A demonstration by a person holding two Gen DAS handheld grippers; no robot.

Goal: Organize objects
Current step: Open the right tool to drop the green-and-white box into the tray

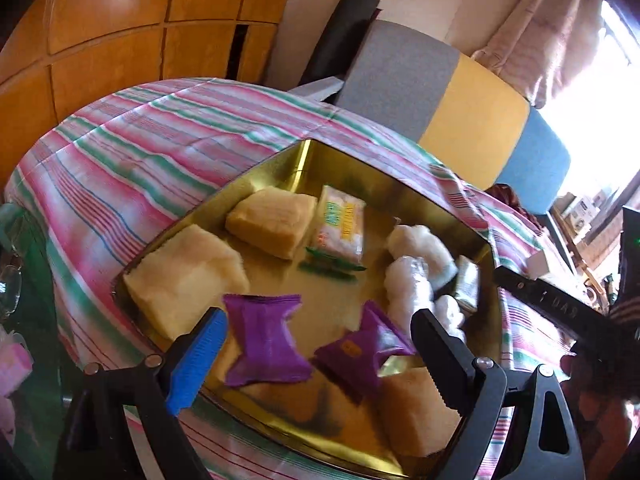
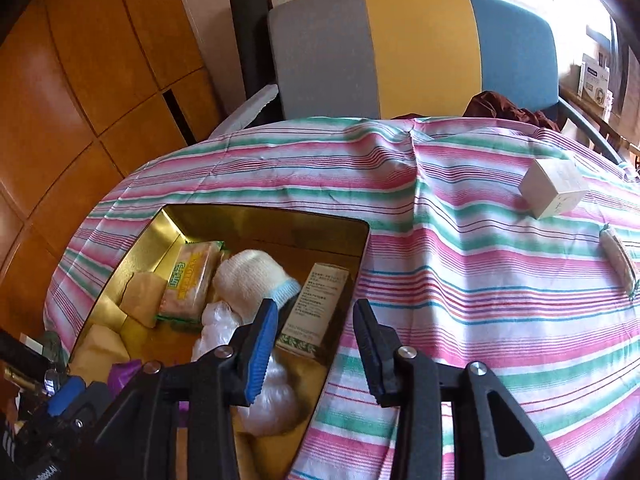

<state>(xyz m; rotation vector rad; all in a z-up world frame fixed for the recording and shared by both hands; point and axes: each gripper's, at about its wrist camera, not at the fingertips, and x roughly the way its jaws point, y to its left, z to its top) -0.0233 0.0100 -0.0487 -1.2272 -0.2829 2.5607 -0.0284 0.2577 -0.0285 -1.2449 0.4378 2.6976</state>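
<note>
Snacks are gathering in the gold tin (image 2: 176, 216) on the striped table (image 2: 480, 280). Your right tool (image 2: 316, 344) is hanging apart and empty over the tin's rim; your left tool (image 1: 320, 344) is gaping wide above the purple packets (image 1: 264, 340), ready to pick.

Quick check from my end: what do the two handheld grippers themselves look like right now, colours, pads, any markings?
Both are black plastic linkage frames with silver pivot bolts. On the left gripper and the right gripper, one finger carries a ribbed blue pad; the other looks black with a toothed edge. No cables or sleeves are visible.
</note>
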